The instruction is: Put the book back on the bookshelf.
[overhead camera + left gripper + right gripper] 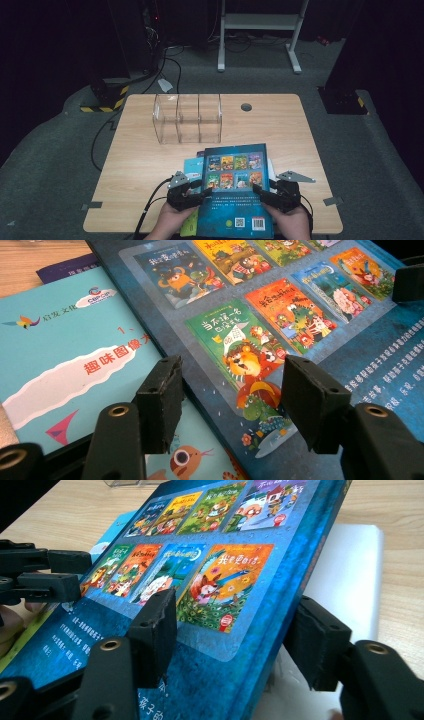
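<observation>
A dark blue picture book (235, 200), back cover up with small cover pictures, lies at the table's front edge and overhangs it. My left gripper (200, 192) straddles its left edge: in the left gripper view (230, 400) one pad stands over the cover and the other beside the edge, above a teal booklet (75, 355). My right gripper (261, 194) straddles the right edge (235, 640) the same way, with a gap showing between the book's edge and the outer pad. Both sets of jaws stand apart. The book (210, 555) looks tilted in the right gripper view.
A clear plastic organiser (187, 117) with three compartments stands mid-table. A white sheet (350, 575) lies under the book's right side, and a green-yellow booklet (189, 227) peeks out at the front. The wooden table (140, 160) has a round cable hole (246, 107).
</observation>
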Demonstrator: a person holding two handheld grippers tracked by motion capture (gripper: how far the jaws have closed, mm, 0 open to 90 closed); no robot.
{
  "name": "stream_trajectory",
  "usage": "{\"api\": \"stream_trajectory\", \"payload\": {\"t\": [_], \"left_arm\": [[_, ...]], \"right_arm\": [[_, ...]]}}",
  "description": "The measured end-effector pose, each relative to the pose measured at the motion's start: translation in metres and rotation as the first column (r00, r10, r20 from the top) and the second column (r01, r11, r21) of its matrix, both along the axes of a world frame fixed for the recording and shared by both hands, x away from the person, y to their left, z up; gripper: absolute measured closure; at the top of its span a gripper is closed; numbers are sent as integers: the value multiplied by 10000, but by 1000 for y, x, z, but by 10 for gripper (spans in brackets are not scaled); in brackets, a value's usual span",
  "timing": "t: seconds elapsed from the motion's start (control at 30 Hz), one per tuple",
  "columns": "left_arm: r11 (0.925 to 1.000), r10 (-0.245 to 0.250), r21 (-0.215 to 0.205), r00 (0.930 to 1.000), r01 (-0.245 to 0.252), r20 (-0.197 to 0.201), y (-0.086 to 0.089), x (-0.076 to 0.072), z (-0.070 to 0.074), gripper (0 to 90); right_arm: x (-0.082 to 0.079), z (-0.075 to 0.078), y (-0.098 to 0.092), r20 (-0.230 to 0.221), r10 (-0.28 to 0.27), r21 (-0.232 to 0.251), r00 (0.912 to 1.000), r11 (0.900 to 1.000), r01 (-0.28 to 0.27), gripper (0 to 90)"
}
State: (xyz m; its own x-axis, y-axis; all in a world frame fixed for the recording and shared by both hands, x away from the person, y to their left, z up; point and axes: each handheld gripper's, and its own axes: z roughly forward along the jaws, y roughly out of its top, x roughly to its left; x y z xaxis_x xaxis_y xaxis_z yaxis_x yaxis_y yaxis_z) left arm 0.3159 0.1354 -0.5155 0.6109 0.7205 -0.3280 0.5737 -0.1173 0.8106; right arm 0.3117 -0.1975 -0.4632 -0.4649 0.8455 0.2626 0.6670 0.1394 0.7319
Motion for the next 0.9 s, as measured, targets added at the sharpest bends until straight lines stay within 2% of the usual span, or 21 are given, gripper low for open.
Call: {"api": "stream_trajectory", "payload": {"t": [0.17,0.27,0.5,0.6,0.9], "left_arm": [[9997,50,-224,10000,-52,-85,3,0,-1,415],[9995,24,-321,9999,-28,-138,4,2,-1,408],[9993,14,-380,9998,-22,-221,5,2,-1,389],[9990,-32,-457,9998,23,-203,7,3,-2,367],[9978,-13,-657,9995,-8,-321,10,3,-4,303]], "right_arm": [[-6,6,-1,473,191,27,9987,9998,-192,480],[-10,11,1,807,319,-117,9962,9994,-311,490],[-15,11,2,864,324,-41,9957,9995,-322,506],[-17,14,4,1097,479,-200,9928,9987,-460,508],[-19,17,10,1317,707,-338,9888,9972,-668,510]]}}
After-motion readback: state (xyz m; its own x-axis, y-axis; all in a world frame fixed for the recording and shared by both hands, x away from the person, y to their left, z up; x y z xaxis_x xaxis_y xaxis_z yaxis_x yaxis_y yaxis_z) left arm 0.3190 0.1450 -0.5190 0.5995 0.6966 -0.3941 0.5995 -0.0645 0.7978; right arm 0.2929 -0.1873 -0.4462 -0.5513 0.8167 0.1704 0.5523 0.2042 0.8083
